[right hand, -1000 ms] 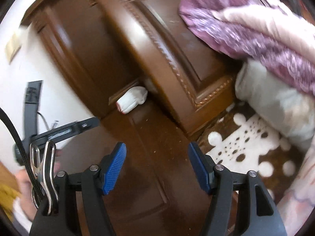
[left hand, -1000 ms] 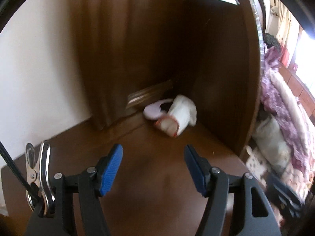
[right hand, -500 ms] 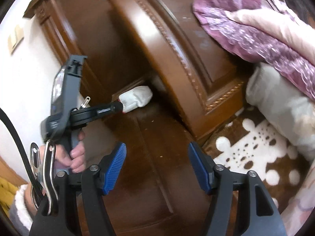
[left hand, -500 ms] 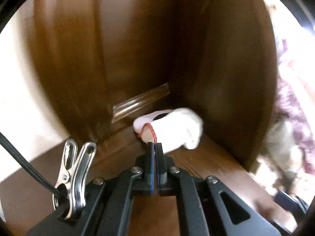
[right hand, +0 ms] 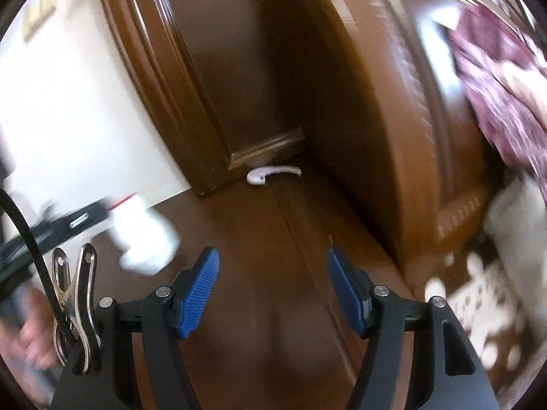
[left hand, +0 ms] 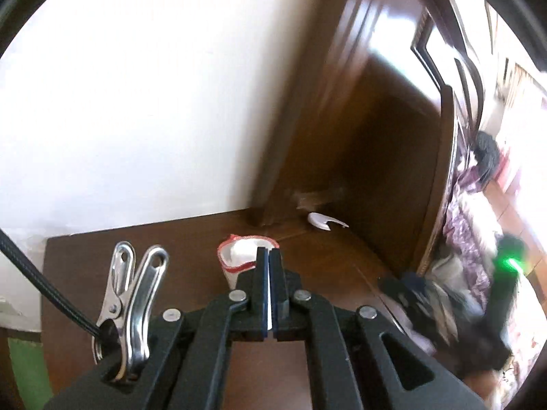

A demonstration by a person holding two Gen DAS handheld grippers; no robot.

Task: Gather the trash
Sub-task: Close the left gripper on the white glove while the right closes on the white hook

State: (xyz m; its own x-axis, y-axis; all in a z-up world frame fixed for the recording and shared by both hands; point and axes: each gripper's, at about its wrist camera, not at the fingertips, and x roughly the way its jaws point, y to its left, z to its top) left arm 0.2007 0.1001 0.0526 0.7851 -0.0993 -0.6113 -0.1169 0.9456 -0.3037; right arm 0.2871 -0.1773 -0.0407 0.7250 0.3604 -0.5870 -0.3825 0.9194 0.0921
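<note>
Crumpled white paper cup [left hand: 239,256], red-rimmed, pinched in left gripper [left hand: 269,273].

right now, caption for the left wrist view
Left claw shut on a white paper cup's rim, with a white plastic scrap on the wooden floor behind.
</note>
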